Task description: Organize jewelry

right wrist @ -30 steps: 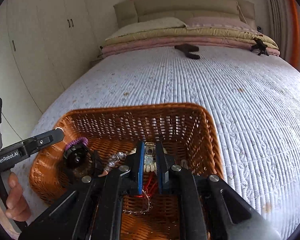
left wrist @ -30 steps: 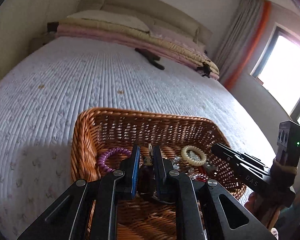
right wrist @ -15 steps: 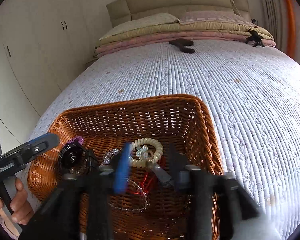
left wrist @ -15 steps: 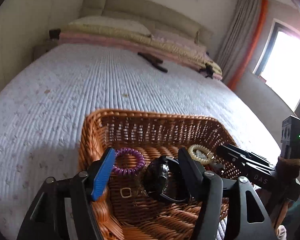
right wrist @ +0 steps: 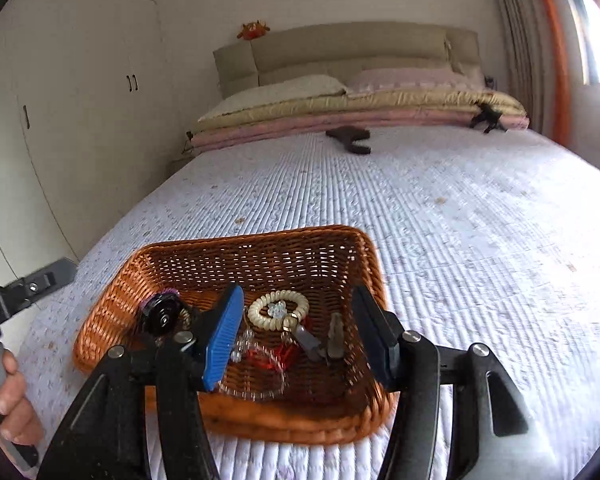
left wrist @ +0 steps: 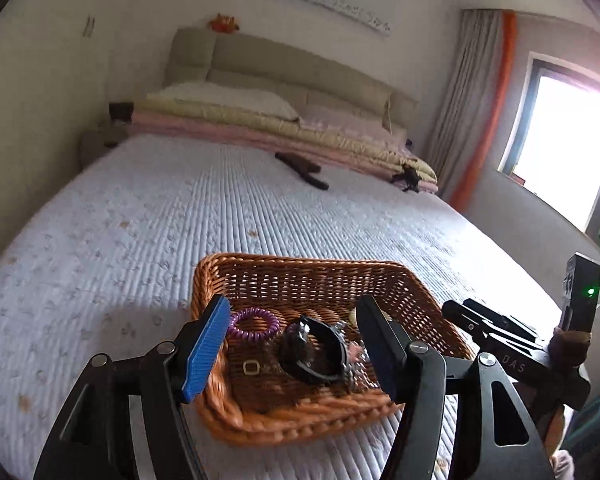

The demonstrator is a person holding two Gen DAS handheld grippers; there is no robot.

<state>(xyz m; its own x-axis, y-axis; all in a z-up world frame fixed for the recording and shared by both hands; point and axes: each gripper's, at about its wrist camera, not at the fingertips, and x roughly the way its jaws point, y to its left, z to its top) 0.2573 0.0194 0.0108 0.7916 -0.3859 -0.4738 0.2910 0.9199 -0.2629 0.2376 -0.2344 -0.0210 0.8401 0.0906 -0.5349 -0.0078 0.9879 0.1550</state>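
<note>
Wicker basket (right wrist: pixel 352 256) on the bed (right wrist: pixel 440 208) holds the jewelry together: black watch (left wrist: pixel 312 350), purple coil band (left wrist: pixel 254 322), cream bracelet (right wrist: pixel 278 310). Left gripper (left wrist: pixel 292 344) and right gripper (right wrist: pixel 296 328) both hang above it, spread wide and empty, likely because nothing remains outside to collect.

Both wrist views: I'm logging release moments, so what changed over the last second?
Both tongs opened and pulled back. The left tongs let go of the black watch, which now lies in the wicker basket. The right tongs released the cream coil bracelet, now resting in the basket too. The purple coil bracelet and the basket stayed put on the bed.
</note>
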